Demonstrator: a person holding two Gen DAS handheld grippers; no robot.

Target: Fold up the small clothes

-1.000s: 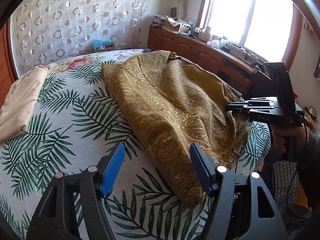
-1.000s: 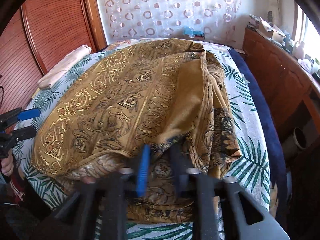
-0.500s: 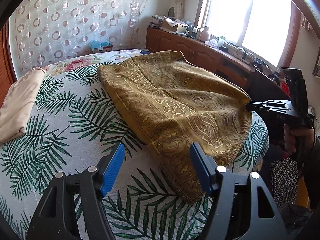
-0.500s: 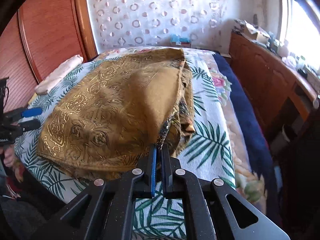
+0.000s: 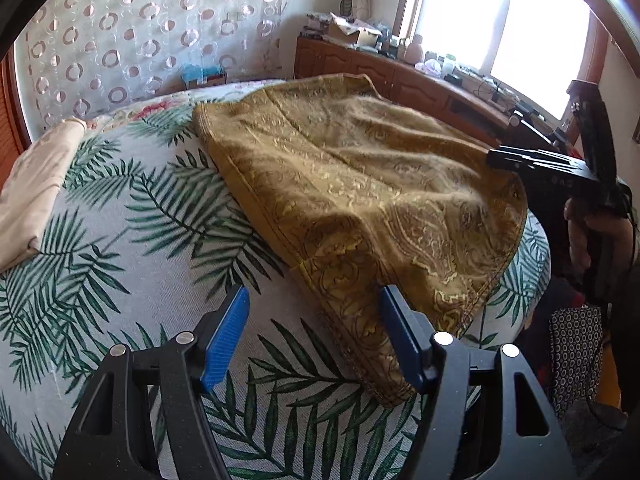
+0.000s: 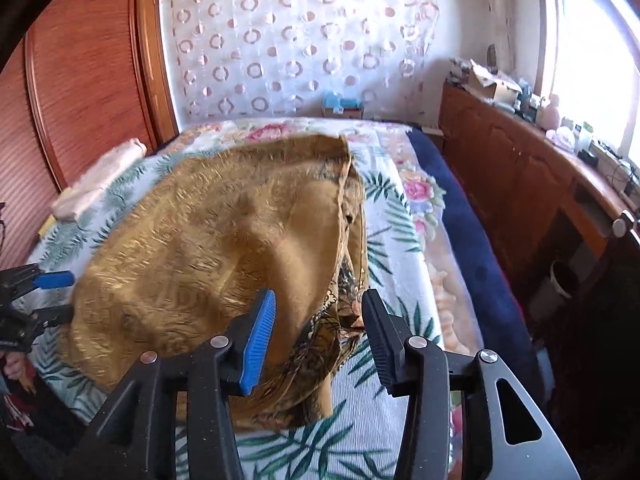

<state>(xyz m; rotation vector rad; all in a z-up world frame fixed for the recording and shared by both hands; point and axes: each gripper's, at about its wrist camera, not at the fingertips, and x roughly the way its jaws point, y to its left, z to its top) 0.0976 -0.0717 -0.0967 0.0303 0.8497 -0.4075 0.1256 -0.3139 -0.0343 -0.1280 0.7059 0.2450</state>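
Note:
A mustard-gold patterned garment [image 5: 360, 184] lies spread on the palm-leaf bedspread [image 5: 132, 240], its near edge hanging toward the bed's edge. My left gripper [image 5: 314, 328] is open and empty, just short of the garment's near hem. My right gripper [image 6: 318, 328] is open, its fingers either side of the garment's [image 6: 208, 256] near right corner, which falls loose between them. The right gripper also shows at the right of the left wrist view [image 5: 520, 160], beside the cloth's far edge. The left gripper shows at the left of the right wrist view [image 6: 48, 292].
A folded cream cloth [image 5: 32, 184] lies at the bed's left side. A wooden sideboard [image 6: 520, 184] with clutter runs under the window on the right. A wooden wardrobe [image 6: 80, 80] stands on the left. A patterned curtain [image 6: 300, 40] hangs behind the bed.
My right gripper was shut on the garment's corner and pulled it back, spreading the cloth; it has now opened and let go. The left gripper has stayed open and still.

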